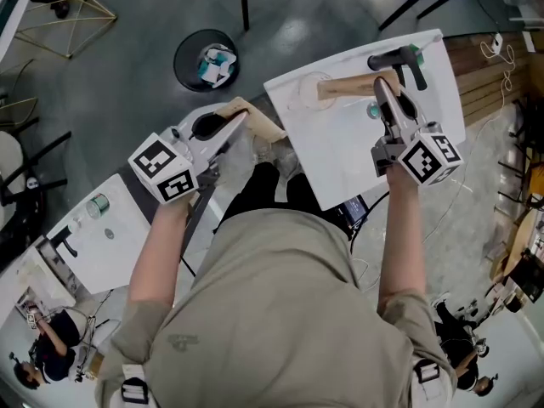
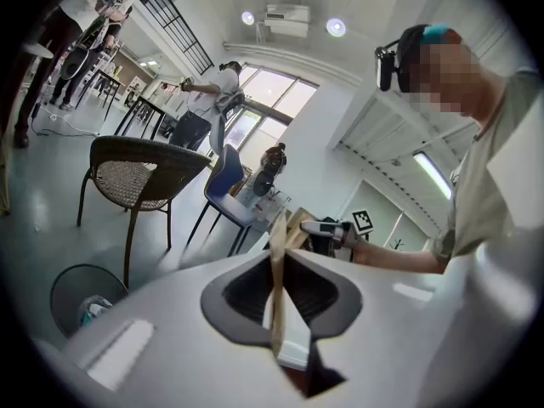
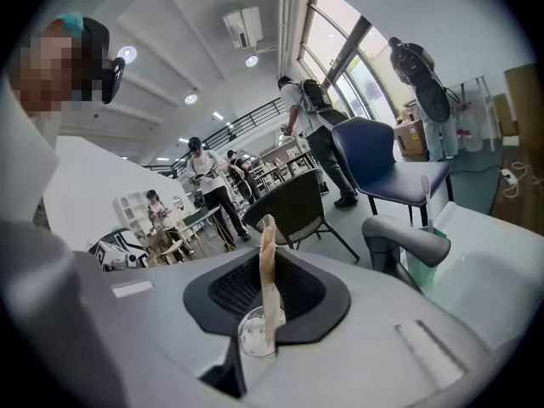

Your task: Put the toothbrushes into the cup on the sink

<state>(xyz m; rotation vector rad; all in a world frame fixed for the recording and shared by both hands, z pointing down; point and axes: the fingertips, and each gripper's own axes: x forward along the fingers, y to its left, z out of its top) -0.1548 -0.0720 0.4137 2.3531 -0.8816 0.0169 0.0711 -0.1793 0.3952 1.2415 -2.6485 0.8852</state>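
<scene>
My right gripper is over the white sink, shut on a tan cardboard toothbrush package that lies crosswise, with a clear round plastic piece at its left end. In the right gripper view the package is edge-on between the jaws. To the right, a green cup with one toothbrush in it stands behind the black faucet. My left gripper is left of the sink, shut on a second tan package, which is edge-on in the left gripper view.
A black waste bin stands on the floor beyond the sink. A second white sink unit is at lower left. Chairs and several people fill the room behind. A wooden slatted surface adjoins the sink's right side.
</scene>
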